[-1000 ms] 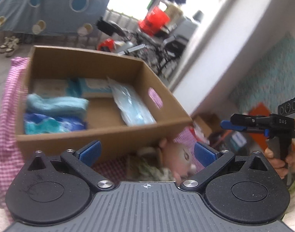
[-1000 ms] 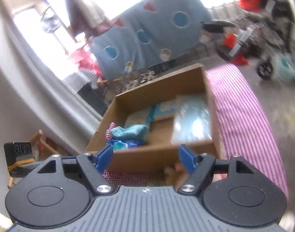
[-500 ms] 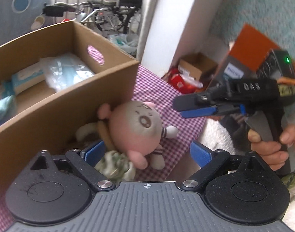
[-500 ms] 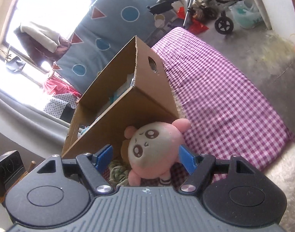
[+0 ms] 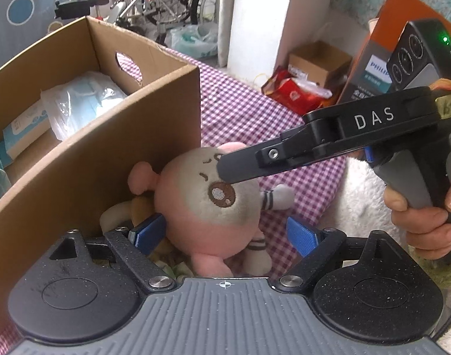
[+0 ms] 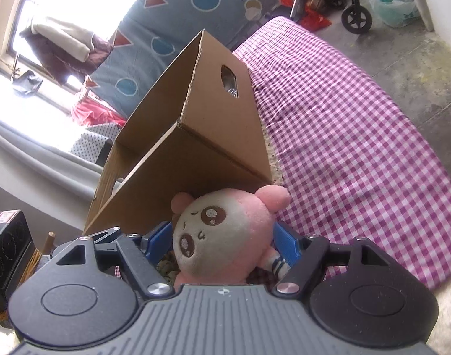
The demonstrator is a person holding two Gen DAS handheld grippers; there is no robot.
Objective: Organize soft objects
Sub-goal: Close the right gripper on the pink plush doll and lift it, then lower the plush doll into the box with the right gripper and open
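On the purple-and-white checked cloth (image 5: 243, 112), against the near wall of a cardboard box (image 5: 86, 159), lies a plush doll (image 5: 207, 204) with a round head: cream face, pink ears and pink lower half, brown embroidered eyes with pale centres, and small limbs ringed with dark stripes. Just left of it, tucked against the box wall, lie a beige-and-brown soft toy (image 5: 128, 210) and a greenish patterned fabric (image 5: 169, 263).

The left gripper (image 5: 222, 235) has just been closing slightly, yet its blue pads stand wide, one on each side of the doll's lower body; the left pad seems to brush it, while the right pad is clear of it. The right gripper (image 6: 221, 244) straddles the doll's head with its pads close against both sides, though whether they press on the plush cannot be told.

The left wrist view looks into the box: a clear bag of pale blue masks (image 5: 80, 103) lies at its right, a flat tissue pack (image 5: 24, 130) to the left of that, and a bit of teal cloth at the left edge. It also shows the right gripper's black finger (image 5: 255, 165) lying over the doll's face, and the hand (image 5: 423, 213) on its handle. The right wrist view sees only the box's outer walls (image 6: 196, 136) with a handle hole, and the cloth stretching away to the right toward a grey floor (image 6: 408, 47).
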